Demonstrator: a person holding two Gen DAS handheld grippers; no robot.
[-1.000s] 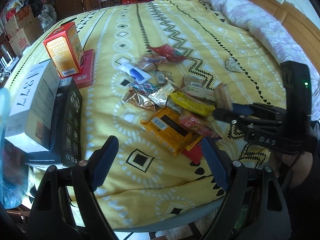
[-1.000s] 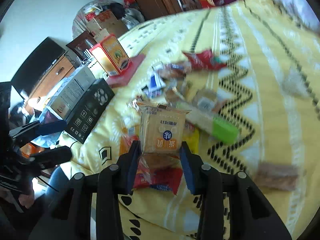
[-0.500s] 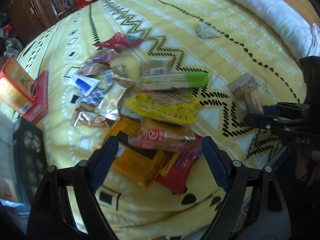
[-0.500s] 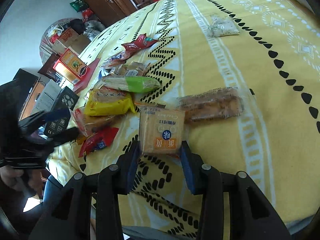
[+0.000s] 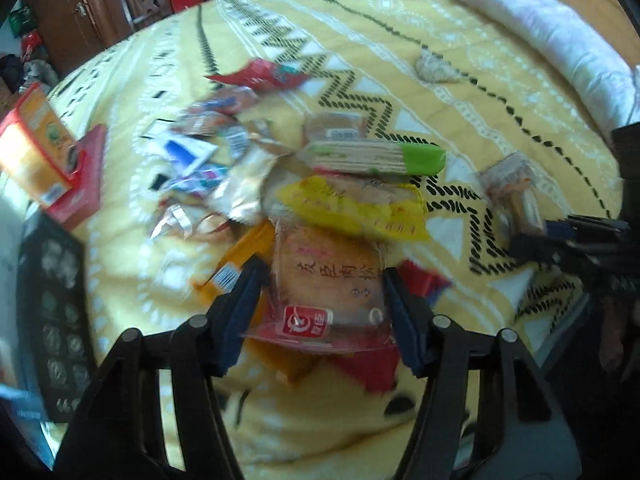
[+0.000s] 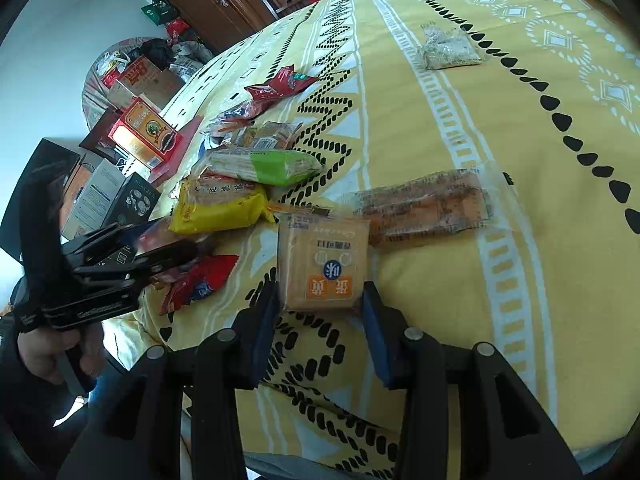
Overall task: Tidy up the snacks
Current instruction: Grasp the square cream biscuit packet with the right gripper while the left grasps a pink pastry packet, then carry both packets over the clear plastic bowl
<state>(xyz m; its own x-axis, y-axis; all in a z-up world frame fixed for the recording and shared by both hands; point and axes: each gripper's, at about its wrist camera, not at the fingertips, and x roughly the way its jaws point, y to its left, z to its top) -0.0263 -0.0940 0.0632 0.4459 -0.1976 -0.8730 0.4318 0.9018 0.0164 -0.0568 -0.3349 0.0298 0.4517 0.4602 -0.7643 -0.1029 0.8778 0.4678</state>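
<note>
A heap of snack packets lies on the yellow bedspread. My left gripper is down at the near side of the heap, its jaws closing on a clear-wrapped cake packet with a red logo. Both blue pads touch the packet's sides. Behind it lie a yellow packet and a green-ended wafer pack. My right gripper is shut on a tan cracker packet, low over the bed to the right of the heap. A long clear-wrapped snack lies just behind the cracker packet. In the right wrist view the left gripper shows at the left.
An orange and red box and a black box stand at the bed's left edge. A small pale bag lies alone farther back. A white duvet fills the far right. The bed's near edge runs just below both grippers.
The left gripper came down onto the heap and its jaws narrowed around the clear cake packet. The right gripper carried the tan packet to the right of the heap, then stayed put.
</note>
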